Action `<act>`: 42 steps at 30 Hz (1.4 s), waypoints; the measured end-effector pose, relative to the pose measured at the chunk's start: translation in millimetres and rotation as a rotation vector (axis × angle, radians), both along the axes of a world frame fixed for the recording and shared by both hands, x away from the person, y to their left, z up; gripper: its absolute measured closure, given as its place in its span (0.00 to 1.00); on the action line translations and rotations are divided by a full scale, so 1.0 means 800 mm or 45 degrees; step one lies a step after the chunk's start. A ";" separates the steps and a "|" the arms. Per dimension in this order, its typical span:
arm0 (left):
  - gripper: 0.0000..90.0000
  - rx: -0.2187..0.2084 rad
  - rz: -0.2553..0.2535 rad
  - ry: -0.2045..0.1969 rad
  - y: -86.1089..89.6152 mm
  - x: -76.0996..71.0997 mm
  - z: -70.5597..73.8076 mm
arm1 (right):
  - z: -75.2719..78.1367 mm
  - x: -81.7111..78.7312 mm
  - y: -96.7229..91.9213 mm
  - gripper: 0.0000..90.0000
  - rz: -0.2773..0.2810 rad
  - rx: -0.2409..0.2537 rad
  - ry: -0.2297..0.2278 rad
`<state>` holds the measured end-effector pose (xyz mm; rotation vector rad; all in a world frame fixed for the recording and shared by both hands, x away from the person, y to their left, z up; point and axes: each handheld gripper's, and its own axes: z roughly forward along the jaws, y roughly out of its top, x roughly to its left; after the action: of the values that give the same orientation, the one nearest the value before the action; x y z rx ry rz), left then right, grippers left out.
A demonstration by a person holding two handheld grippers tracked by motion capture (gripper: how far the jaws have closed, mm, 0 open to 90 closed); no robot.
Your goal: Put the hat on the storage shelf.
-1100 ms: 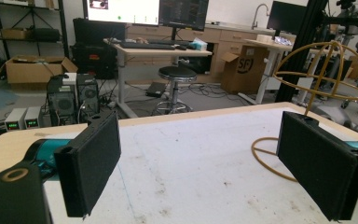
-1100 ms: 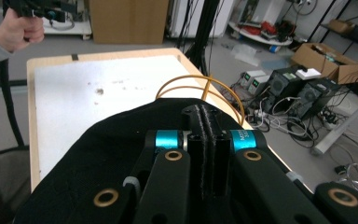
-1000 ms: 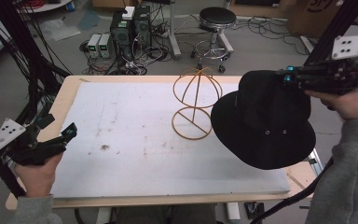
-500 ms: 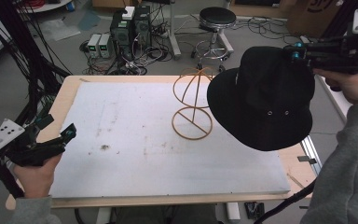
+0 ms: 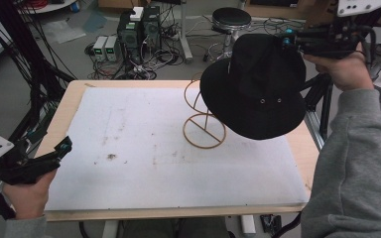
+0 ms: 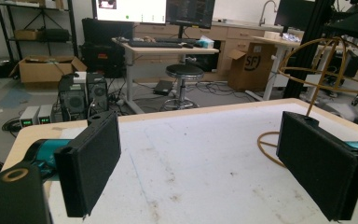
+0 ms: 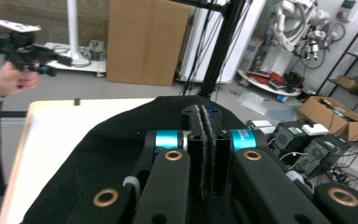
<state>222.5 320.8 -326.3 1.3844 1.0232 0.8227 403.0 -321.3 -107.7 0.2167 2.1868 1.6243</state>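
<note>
Table (image 5: 129, 208): wooden top, white mat (image 5: 144, 144) covering most of it, a few dirty marks on the mat ahead of the left jaws.

Black bucket hat (image 5: 258, 87): off the table, hanging in the air from the right jaws, which pinch the crown fabric at its upper right edge. Brim tilts down and toward the camera in the high view, two eyelets showing. From the right gripper view the hat spreads out under and ahead of the jaws.

Wire hat stand (image 5: 203, 124): gold, ring base on the mat, globe top partly hidden behind the hat. It sits below and left of the right jaws, not touching them. In the left gripper view it is ahead of the right-hand jaw.

Right gripper (image 7: 206, 154): jaws pressed together on the hat cloth, held high at the table's far right.

Left gripper (image 6: 214, 172): jaws wide apart, nothing between them, low at the near left table edge, well apart from hat and stand.
</note>
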 end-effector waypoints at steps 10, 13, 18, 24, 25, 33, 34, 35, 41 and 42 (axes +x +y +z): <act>0.16 0.005 0.018 0.017 0.007 -0.011 -0.003 | -0.015 0.035 0.043 1.00 0.048 -0.015 0.026; 0.16 0.008 0.024 0.018 0.008 -0.015 -0.004 | -0.022 0.046 0.056 1.00 0.074 -0.014 0.034; 0.16 0.017 0.027 0.016 0.008 -0.018 -0.004 | -0.038 0.063 0.077 1.00 0.082 -0.026 0.061; 0.16 0.018 0.021 0.021 0.007 -0.017 -0.005 | -0.059 0.078 0.100 1.00 0.070 -0.037 0.102; 0.16 0.020 0.020 0.021 0.006 -0.017 -0.005 | -0.067 0.083 0.105 1.00 0.071 -0.044 0.102; 0.16 0.027 0.021 0.023 0.006 -0.017 -0.005 | -0.086 0.095 0.124 1.00 0.079 -0.087 0.155; 0.16 0.028 0.021 0.026 0.005 -0.016 -0.005 | -0.088 0.096 0.127 0.99 0.084 -0.093 0.158; 0.16 0.029 0.021 0.026 0.005 -0.017 -0.005 | -0.090 0.097 0.128 0.99 0.078 -0.105 0.177; 0.16 0.031 0.019 0.030 0.005 -0.016 -0.006 | -0.101 0.102 0.133 0.99 0.055 -0.155 0.230; 0.16 0.032 0.017 0.031 0.004 -0.015 -0.007 | -0.104 0.103 0.133 0.99 0.050 -0.162 0.236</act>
<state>210.3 324.4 -331.8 1.4140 1.0450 0.8326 485.2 -215.2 -191.1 0.2996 2.4388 1.5323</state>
